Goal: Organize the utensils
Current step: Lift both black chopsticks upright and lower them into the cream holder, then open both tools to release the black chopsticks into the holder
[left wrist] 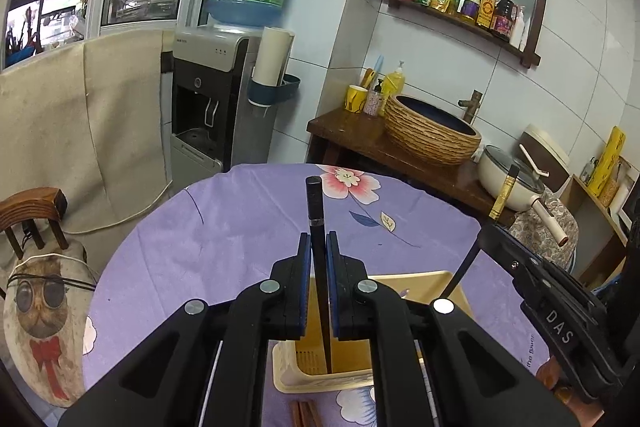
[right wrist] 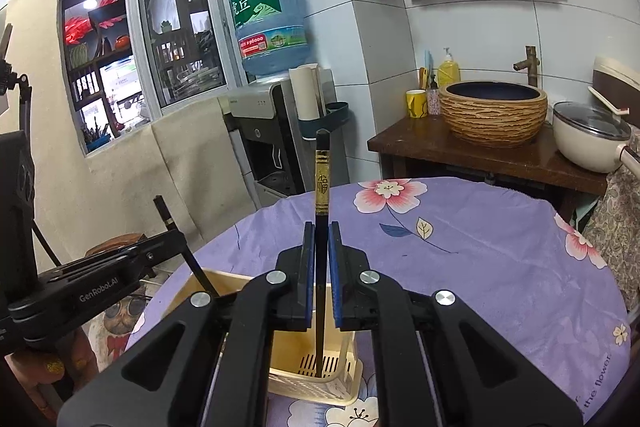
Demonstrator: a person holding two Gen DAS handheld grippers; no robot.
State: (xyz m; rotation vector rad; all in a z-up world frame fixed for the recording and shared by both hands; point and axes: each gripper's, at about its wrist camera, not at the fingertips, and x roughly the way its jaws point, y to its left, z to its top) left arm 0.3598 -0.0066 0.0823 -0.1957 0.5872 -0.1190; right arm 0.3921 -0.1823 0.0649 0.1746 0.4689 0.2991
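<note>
Left gripper (left wrist: 318, 247): fingers narrow, blue pads (left wrist: 305, 267) clamped on a plain black chopstick (left wrist: 316, 223) that stands nearly upright, its lower tip down inside the yellow slotted holder (left wrist: 320, 363). Right gripper (right wrist: 319, 239): fingers likewise narrow, pads (right wrist: 335, 267) pressed against a second black chopstick with a gold band (right wrist: 321, 183), also nearly upright, its tip reaching the holder's (right wrist: 312, 367) slotted floor. The holder stands on a round table covered by a purple flowered cloth (right wrist: 460, 259). In the left wrist view two brown sticks (left wrist: 305, 414) lie on the cloth at the lower edge, just in front of the holder.
</note>
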